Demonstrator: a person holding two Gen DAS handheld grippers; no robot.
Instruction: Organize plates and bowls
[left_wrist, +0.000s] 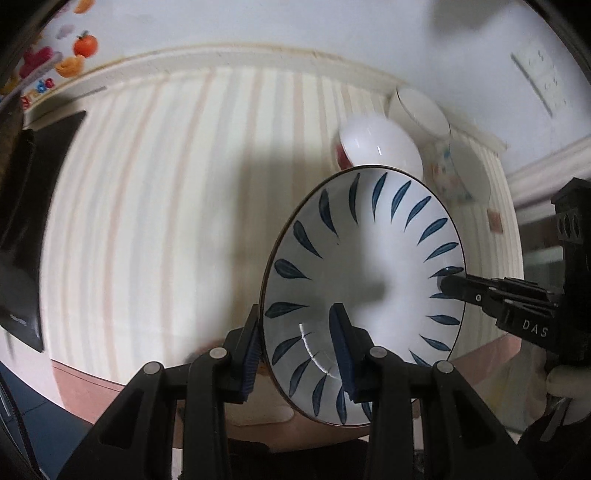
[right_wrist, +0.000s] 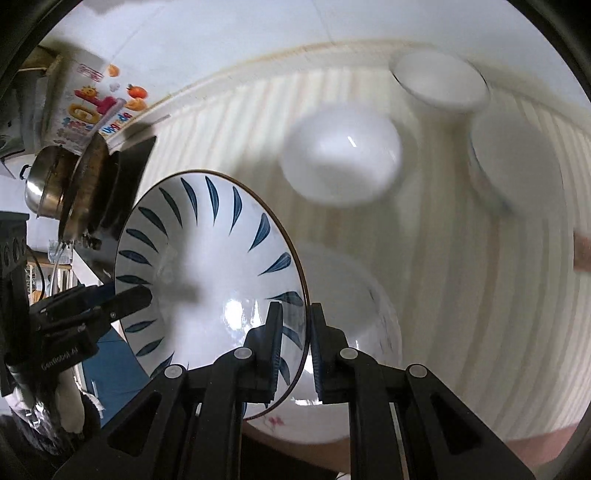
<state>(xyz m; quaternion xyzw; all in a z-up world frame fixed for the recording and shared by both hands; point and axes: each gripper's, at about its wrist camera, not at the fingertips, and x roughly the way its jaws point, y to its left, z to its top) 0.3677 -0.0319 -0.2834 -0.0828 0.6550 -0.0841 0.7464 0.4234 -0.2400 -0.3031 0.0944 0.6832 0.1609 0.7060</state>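
A white plate with blue leaf marks (left_wrist: 369, 266) is held up above the striped table (left_wrist: 166, 221), tilted on edge. My left gripper (left_wrist: 297, 343) is shut on its near rim. My right gripper (right_wrist: 297, 343) is shut on the opposite rim of the same plate (right_wrist: 207, 266); it also shows in the left wrist view (left_wrist: 452, 284). The left gripper shows in the right wrist view (right_wrist: 142, 297). A white bowl (right_wrist: 341, 155) sits beyond the plate, and a second white dish (right_wrist: 354, 332) lies under it by the table's near edge.
Two more bowls (right_wrist: 439, 79) (right_wrist: 517, 162) stand at the far right by the wall. A black tray (left_wrist: 29, 206) lies at the left. A steel pot (right_wrist: 48, 184) and a printed carton (right_wrist: 85, 103) stand at the far left. A speckled bowl (left_wrist: 461, 173) stands far right.
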